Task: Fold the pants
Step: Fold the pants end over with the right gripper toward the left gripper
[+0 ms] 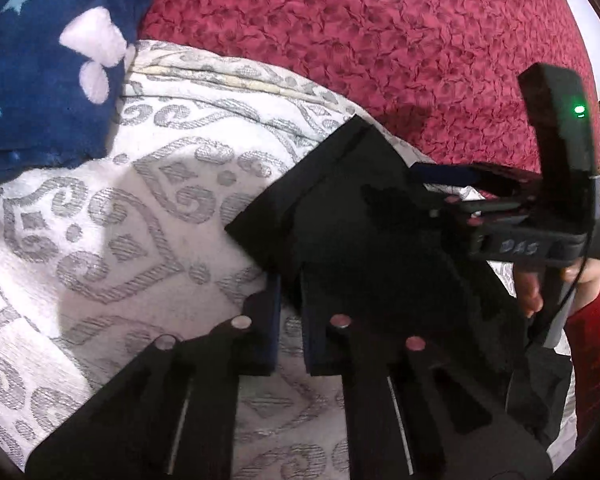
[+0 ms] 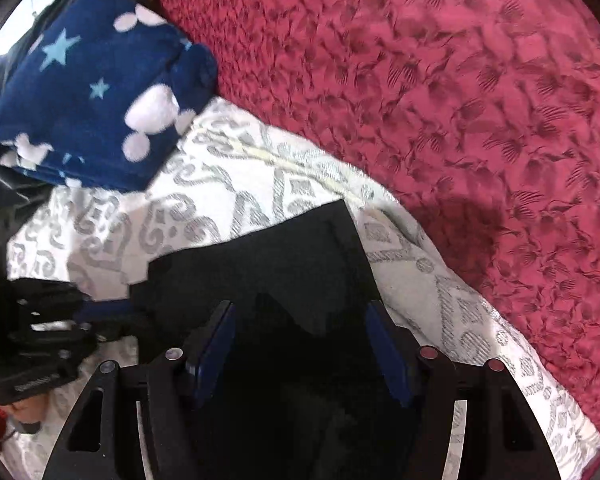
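Note:
Black pants [image 1: 352, 200] lie folded on a white cloth with grey scroll patterns [image 1: 100, 216]; they also show in the right wrist view [image 2: 284, 264]. My left gripper [image 1: 290, 300] sits at the pants' near left edge, jaws a narrow gap apart, with white cloth showing between them. My right gripper [image 2: 300, 344] is wide open over the pants, black fabric between its blue pads [image 2: 216, 344]. The right gripper also shows in the left wrist view [image 1: 472, 184] at the pants' right edge. The left gripper appears at the left of the right wrist view [image 2: 96, 316].
A folded dark blue blanket with stars and white shapes [image 1: 48, 64] rests at the far left of the white cloth, also in the right wrist view [image 2: 96, 92]. A red patterned bedspread [image 1: 380, 40] lies beyond, also on the right [image 2: 480, 120].

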